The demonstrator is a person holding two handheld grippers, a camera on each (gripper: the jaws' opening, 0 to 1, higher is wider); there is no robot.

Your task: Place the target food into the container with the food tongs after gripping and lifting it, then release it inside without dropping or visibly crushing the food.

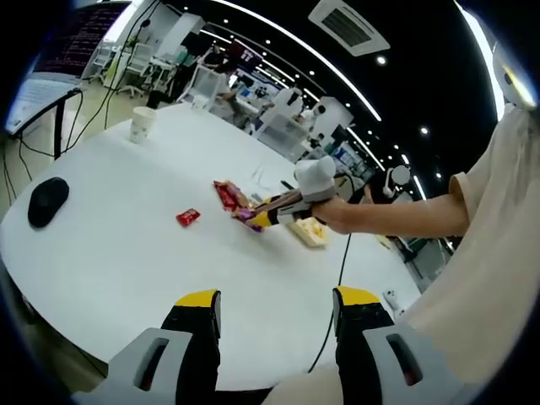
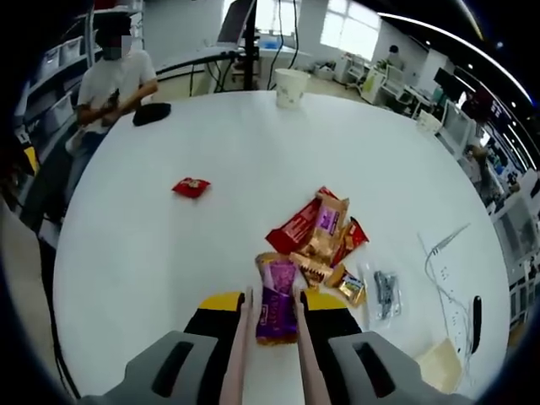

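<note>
My right gripper [image 2: 275, 305] is shut on a pair of pale food tongs [image 2: 238, 353], and the tong tips pinch a purple wrapped snack [image 2: 277, 309] on the white round table [image 2: 211, 253]. Just beyond it lies a pile of red, gold and purple snack packets [image 2: 325, 232]. In the left gripper view a person's hand holds the right gripper [image 1: 283, 209] at that same snack pile [image 1: 226, 194]. A pale beige container [image 1: 310, 233] sits beside it, seen again as a beige container [image 2: 443, 364] at the lower right. My left gripper [image 1: 278, 302] hangs open over the near table edge, holding nothing.
A lone red packet [image 2: 191, 187] lies left of the pile. A paper cup [image 2: 291, 86] and a black mouse [image 2: 152, 112] sit at the far side, near a seated person [image 2: 114, 80]. A clear bag [image 2: 386, 292] and a white cable [image 2: 447, 270] lie right of the pile.
</note>
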